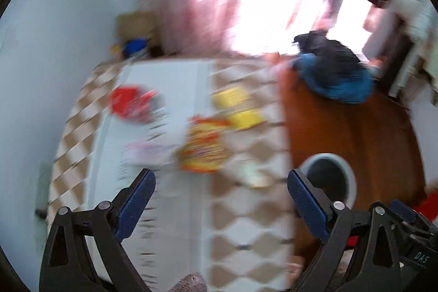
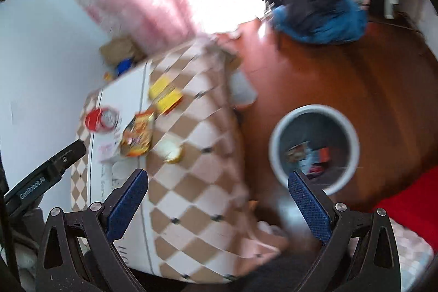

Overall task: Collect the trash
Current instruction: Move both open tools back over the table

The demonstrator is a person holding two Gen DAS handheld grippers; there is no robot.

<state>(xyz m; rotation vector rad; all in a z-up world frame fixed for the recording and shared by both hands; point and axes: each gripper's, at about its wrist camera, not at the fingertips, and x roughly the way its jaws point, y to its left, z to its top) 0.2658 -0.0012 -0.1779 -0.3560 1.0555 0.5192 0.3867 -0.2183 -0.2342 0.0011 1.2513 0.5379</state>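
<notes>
Chequered cloth covers the worktop [image 2: 191, 168] at frame centre, wrappers [image 2: 137, 134] strewn across it within reach, the bin [image 2: 314, 149] on the floor at right to receive them; left tongs [image 1: 221, 199] and right tongs [image 2: 219, 199] gape empty

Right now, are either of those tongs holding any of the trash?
No. The left tongs and the right tongs are both wide open with nothing between their fingers. The wrappers lie on the table, untouched.
</notes>
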